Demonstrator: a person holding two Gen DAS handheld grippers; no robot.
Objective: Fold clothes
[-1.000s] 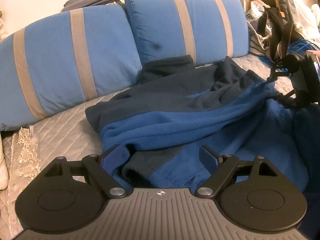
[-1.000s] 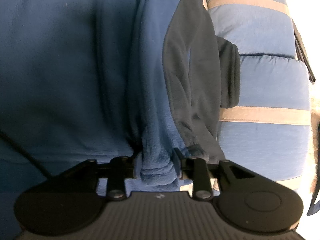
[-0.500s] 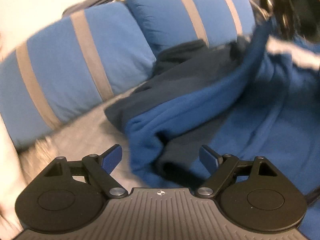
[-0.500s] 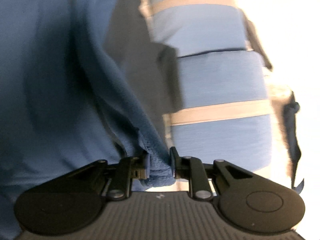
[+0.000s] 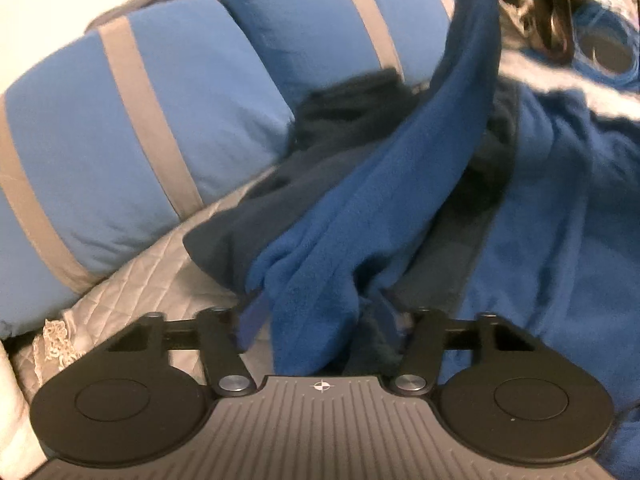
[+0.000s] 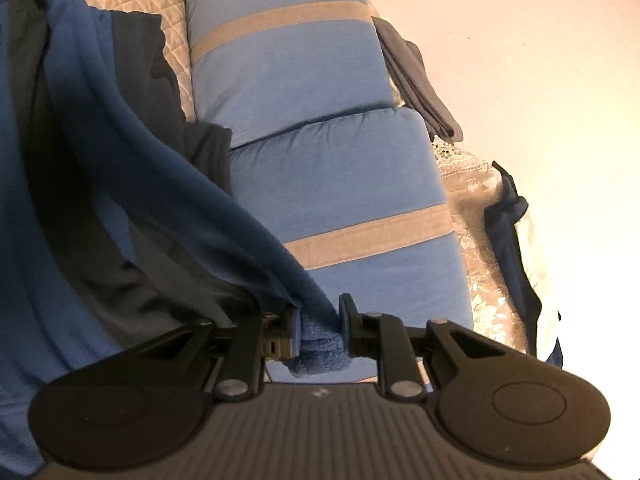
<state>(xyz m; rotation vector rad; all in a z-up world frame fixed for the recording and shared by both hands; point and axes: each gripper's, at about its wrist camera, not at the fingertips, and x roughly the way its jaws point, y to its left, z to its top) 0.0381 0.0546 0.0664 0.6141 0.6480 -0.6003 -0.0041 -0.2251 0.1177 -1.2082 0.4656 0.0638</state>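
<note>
A blue and dark navy fleece garment (image 5: 400, 184) lies crumpled on the quilted cover. One blue band of it is pulled up towards the top right of the left wrist view. My left gripper (image 5: 320, 316) is low over the near end of that band. Its jaws are closing with the blue fold between them, and the pads (image 5: 256, 320) stand just beside the cloth. In the right wrist view my right gripper (image 6: 318, 330) is shut on a bunched blue edge of the fleece (image 6: 120, 160), which hangs stretched away to the left.
Two blue cushions with grey-tan stripes (image 5: 140, 120) line the back, also seen as cushions (image 6: 320, 160). A grey quilted cover (image 5: 152, 272) lies under the fleece. A dark folded garment (image 6: 416, 80) rests behind the cushions. Blurred dark bag straps (image 5: 552, 8) sit at the top right.
The right gripper closed on the fleece edge and lifted it, stretching a blue band upward. The left gripper sank towards the band's near end and its jaws narrowed around it.
</note>
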